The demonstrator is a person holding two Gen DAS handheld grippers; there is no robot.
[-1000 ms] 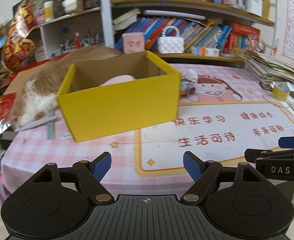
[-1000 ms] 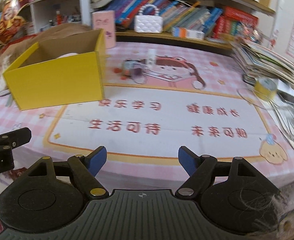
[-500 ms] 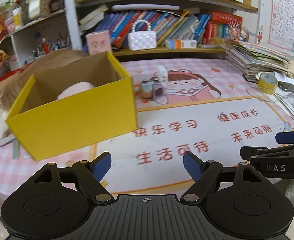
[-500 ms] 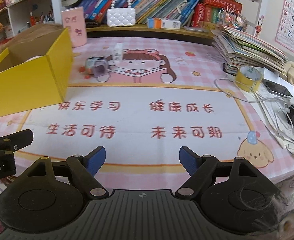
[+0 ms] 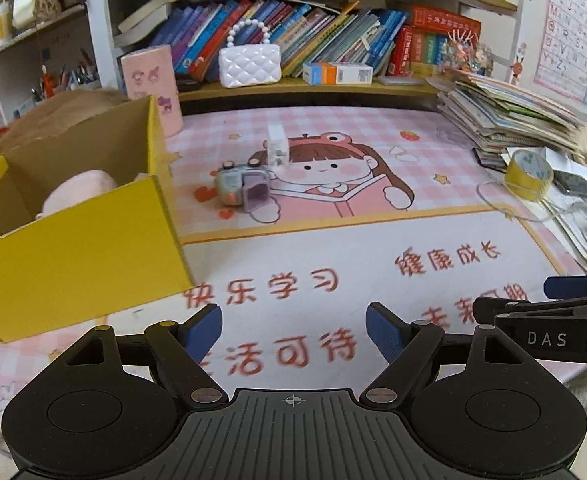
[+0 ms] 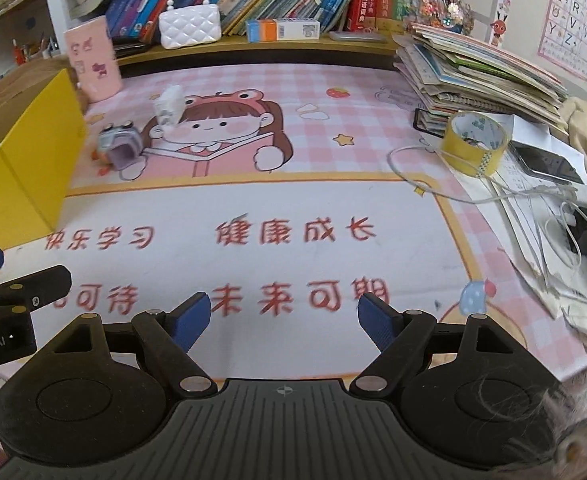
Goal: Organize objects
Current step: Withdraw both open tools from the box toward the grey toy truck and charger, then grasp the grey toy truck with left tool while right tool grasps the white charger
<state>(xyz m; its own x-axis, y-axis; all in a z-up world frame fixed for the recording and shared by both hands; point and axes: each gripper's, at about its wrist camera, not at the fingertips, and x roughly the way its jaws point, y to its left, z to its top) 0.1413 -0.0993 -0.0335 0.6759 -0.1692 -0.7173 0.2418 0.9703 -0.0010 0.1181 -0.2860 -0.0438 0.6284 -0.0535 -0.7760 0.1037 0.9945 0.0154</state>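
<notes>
Holding both tools over the near edge of the pink checked cartoon-print mat on the surface (image 5: 433, 128), we note the left tool (image 5: 292, 326) and the right tool (image 6: 282, 319) each spread wide with nothing between the blue pads.

Items left to sort, as we judge it: a small grey-and-lilac toy camera (image 5: 243, 186) lying on the mat near the right wall of the open yellow cardboard box (image 5: 73, 256), and a small white upright block (image 5: 277, 146) just behind it, close to it or touching; we cannot tell which. A pale pink soft item (image 5: 77, 188) already sits inside the box.

Risks from here:
- The two small items stand so near each other that closing on the toy camera may knock the white block over.
- The toy camera looks rounded and uneven; a pinch off its middle could let it twist out of the pads.
- The two tools ride close together, so reaching for one target may make them collide.
- A yellow roll of tape (image 6: 475, 142) and loose white cables (image 6: 533, 200) at the right could snag the right tool if it swings wide.
</notes>
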